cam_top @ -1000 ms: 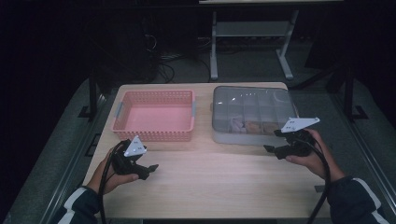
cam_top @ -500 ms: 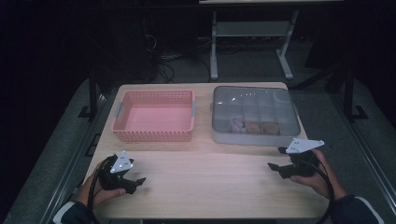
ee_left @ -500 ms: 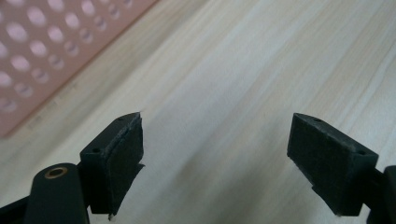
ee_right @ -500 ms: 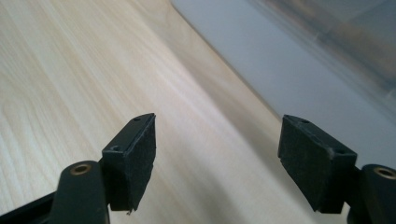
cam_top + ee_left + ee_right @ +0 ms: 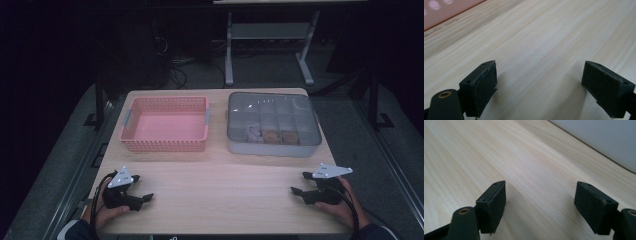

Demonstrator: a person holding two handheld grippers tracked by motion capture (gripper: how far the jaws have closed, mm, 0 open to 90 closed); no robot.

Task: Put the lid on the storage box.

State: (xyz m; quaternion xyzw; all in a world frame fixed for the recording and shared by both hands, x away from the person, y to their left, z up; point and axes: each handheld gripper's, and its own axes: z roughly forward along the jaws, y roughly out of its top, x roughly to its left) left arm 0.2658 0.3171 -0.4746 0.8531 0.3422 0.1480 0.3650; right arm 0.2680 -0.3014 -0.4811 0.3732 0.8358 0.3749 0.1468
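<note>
My left gripper (image 5: 142, 192) rests low at the table's near left corner, held in a hand. Its jaws have just been opening and stand wide apart in the left gripper view (image 5: 539, 85), with only bare wood between them. My right gripper (image 5: 299, 184) sits low at the near right corner, also in a hand. Its jaws have just been opening too and gape wide in the right gripper view (image 5: 540, 205), nothing between them. A pink basket (image 5: 131, 119) stands at the back left. A lidded grey compartment box (image 5: 272, 147) stands at the back right.
The wooden table (image 5: 220, 185) has a bare stretch between the two grippers. The pink basket's edge (image 5: 439, 10) shows at the top left of the left gripper view. The grey box's wall (image 5: 604, 137) shows at the top right of the right gripper view. Dark floor surrounds the table.
Both hands have come down and back toward the table's near edge, the left toward its left corner, the right toward its right corner. Basket and box have not moved.
</note>
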